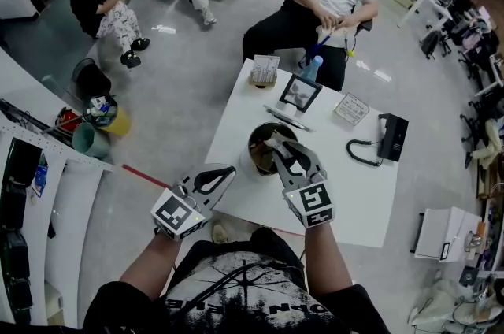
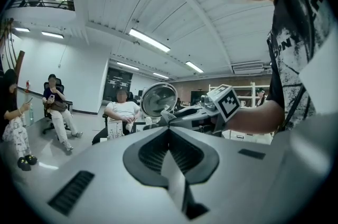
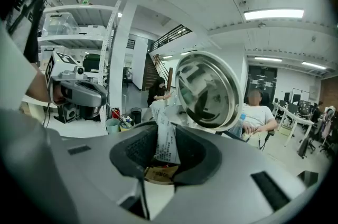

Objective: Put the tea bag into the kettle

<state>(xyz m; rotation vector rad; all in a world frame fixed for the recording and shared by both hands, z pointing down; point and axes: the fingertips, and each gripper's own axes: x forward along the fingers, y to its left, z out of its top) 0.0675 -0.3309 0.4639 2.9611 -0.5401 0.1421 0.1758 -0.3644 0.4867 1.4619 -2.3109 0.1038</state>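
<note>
From above, I see the white worktop (image 1: 370,191) carrying the kettle (image 1: 255,147) close to its near edge. My right gripper (image 1: 275,141) reaches over the kettle's open mouth. The inside is dark, and I cannot tell what is in it. My left gripper (image 1: 230,170) hovers at the worktop's left edge, just beside the kettle and apart from it. Toward the far edge stands a small open box (image 1: 264,71) with upright items I cannot make out, and a bottle (image 1: 312,69) is near it. On the floor to the left, a yellow bin (image 1: 118,122) is crammed with odds and ends, and a green bucket (image 1: 85,140) sits beside it.

In the left gripper view, my jaws are pressed together with nothing caught between them. Past their tips the kettle's shiny lid stands raised, and my right gripper is next to it.

In the right gripper view, my jaws are part-way closed and clamped on the tea bag (image 3: 165,143), a pale printed sachet standing upright between the pads. A brown tag (image 3: 158,173) lies below it, deeper in the grip. Just beyond the tips is the lid (image 3: 208,91), tilted up and mirroring the room. The tea bag is in my grip at the kettle's mouth, not inside the kettle.
</note>
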